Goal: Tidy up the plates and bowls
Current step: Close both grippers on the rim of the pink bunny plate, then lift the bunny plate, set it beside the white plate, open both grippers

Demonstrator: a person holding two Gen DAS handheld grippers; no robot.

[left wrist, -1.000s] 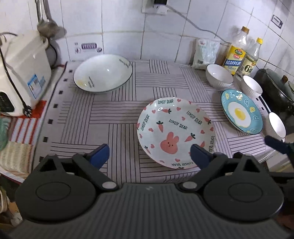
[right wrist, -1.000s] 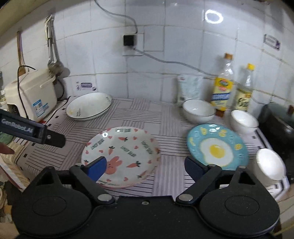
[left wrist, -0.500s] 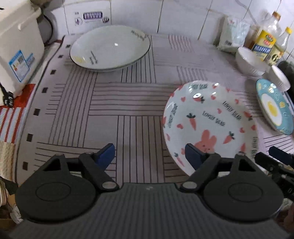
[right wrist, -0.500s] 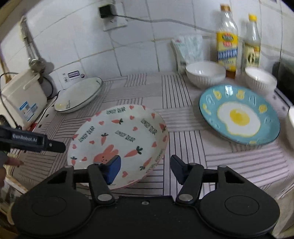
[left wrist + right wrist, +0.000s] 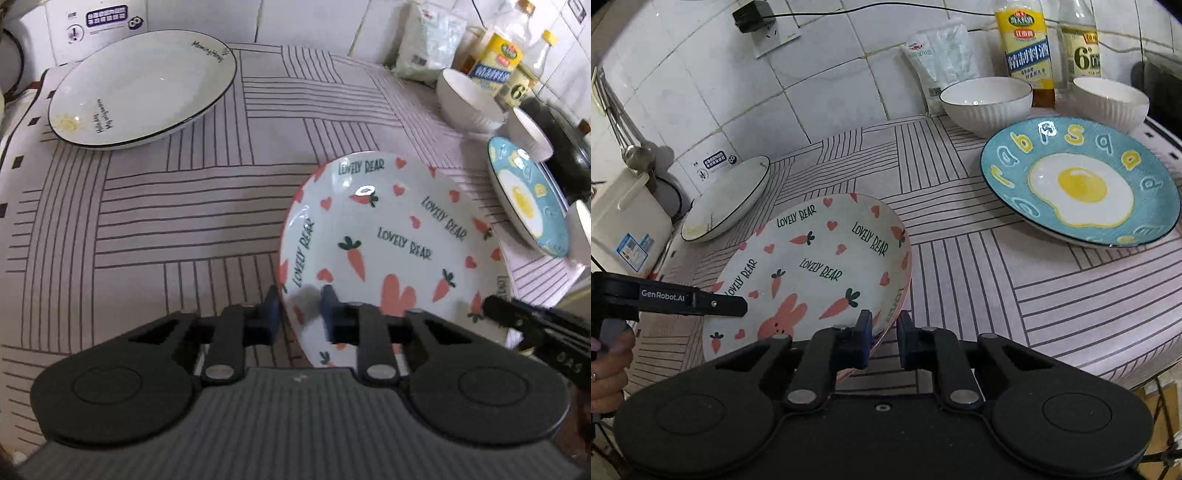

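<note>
White wall tiles back a counter under a striped cloth (image 5: 184,206), where the carrot-and-rabbit plate (image 5: 388,240) lies at the near edge. Its near-left rim sits pinched between the jaws of the left gripper (image 5: 297,308), which have just been closing. The right gripper (image 5: 884,326) has also just closed, clamping the plate's near-right rim. Farther left rests a white black-rimmed plate (image 5: 140,88); to the right lie an egg-print blue plate (image 5: 1078,181) and white bowls (image 5: 986,101).
</note>
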